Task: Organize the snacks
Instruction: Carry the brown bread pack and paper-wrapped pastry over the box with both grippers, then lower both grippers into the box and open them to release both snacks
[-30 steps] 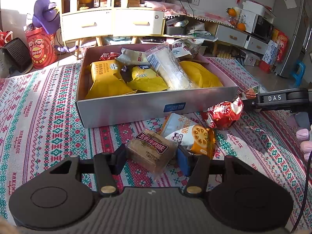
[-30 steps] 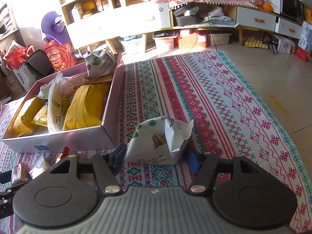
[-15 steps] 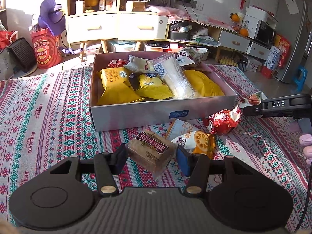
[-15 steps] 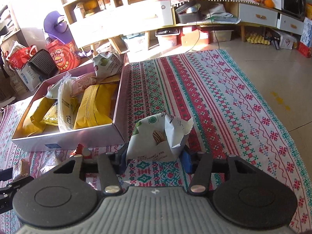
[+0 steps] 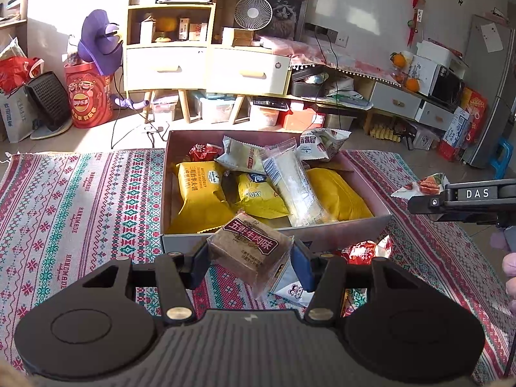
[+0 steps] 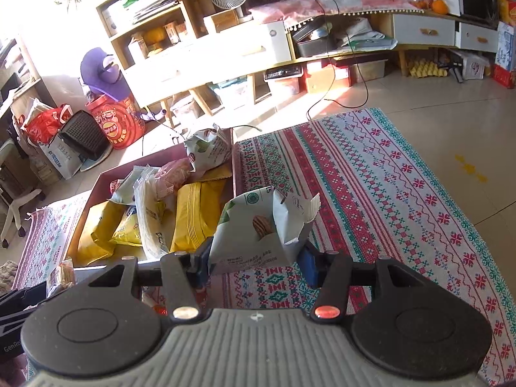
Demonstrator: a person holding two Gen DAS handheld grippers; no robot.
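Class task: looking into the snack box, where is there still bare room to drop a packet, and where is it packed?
Bare floor shows only along the box left wall, beside the yellow biscuit packet, and the far-left corner by the red packet. The middle and right are crowded; the clear long packet lies over yellow bags.

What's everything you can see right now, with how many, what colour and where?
box: 1, pinkish-grey, on the rug, holding snacks
yellow packets: at least 3, yellow, inside the box
clear long packet: 1, transparent, lying across the yellow ones
brown snack pack: 1, brown, held in the left tool
white nut packet: 1, white and green, held in the right tool
red packet: 1, red, on the rug before the box
rug: 1, red, green and white, on the floor
fan: 1, white, on the cabinet
left tool: 1, black
right tool: 1, black
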